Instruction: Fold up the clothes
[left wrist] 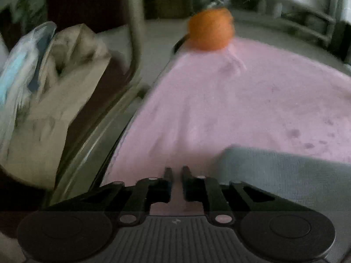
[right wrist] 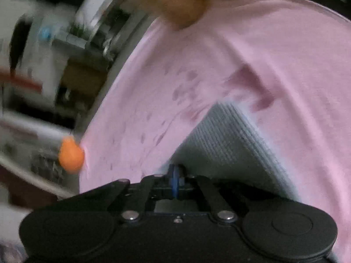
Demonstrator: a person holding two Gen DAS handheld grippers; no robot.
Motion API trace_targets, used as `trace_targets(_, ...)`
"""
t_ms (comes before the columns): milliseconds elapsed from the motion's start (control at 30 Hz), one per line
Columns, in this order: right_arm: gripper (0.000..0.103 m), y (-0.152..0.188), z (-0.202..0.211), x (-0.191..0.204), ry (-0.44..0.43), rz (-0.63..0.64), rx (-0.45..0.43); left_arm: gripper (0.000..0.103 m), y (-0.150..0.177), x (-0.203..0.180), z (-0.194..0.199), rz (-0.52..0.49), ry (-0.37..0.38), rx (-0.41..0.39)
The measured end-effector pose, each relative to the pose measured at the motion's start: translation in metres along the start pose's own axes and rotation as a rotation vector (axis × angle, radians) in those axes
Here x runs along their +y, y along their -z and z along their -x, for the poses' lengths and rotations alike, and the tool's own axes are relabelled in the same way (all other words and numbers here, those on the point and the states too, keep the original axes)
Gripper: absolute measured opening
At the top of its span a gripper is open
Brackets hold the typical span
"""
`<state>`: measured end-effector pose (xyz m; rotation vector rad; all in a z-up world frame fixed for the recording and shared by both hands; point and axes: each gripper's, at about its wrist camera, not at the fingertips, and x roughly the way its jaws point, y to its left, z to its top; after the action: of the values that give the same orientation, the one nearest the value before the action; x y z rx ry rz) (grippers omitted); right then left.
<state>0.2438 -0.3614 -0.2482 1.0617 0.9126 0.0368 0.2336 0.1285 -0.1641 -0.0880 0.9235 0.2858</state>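
Note:
A pink garment [left wrist: 219,109] lies spread over a grey ribbed mat [left wrist: 285,175] on the table. My left gripper [left wrist: 176,172] is low over its near edge, open by a narrow gap, with flat pink cloth showing through. In the right wrist view the pink garment [right wrist: 219,65], marked with darker spots, wraps around a bare patch of the mat [right wrist: 226,140]. My right gripper [right wrist: 175,171] is shut, blue pads together, right at the garment's edge with no cloth visible between them. An orange ball-like thing [left wrist: 210,29] [right wrist: 71,154] sits at the garment's far edge.
Left of the table edge [left wrist: 122,131] are a pile of beige cloth [left wrist: 65,83], a pale blue plastic bag [left wrist: 19,65] and a curved metal bar [left wrist: 136,32]. A blurred hand or arm [right wrist: 179,2] hangs above the garment. Cluttered shelves [right wrist: 87,32] stand beyond.

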Motion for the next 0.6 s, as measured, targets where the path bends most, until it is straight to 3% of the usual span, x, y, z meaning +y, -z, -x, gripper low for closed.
trace_targets(67,0.000,-0.009,0.018,-0.011,0.030,-0.049,-0.098,0.014,-0.005,0.009,0.001,0.048,0.024,0.022)
trace_targets(167,0.007,-0.015,0.046,-0.024,0.123,-0.136,-0.240,0.014,-0.009,0.017,0.022,0.108,0.051,-0.022)
trace_targets(267,0.007,-0.009,0.075,-0.016,0.058,-0.132,-0.281,0.014,-0.007,0.022,0.053,0.118,0.141,-0.082)
trace_targets(367,0.011,0.006,0.100,0.005,-0.055,-0.045,-0.253,0.016,-0.002,0.014,0.072,0.081,0.263,-0.104)
trace_targets(467,0.023,0.025,0.100,0.024,-0.093,0.045,-0.194,0.016,0.007,-0.001,0.074,-0.003,0.348,-0.068)
trace_targets(600,0.023,0.033,0.085,0.035,-0.060,0.057,-0.110,0.016,0.019,-0.024,0.051,-0.134,0.306,0.052)
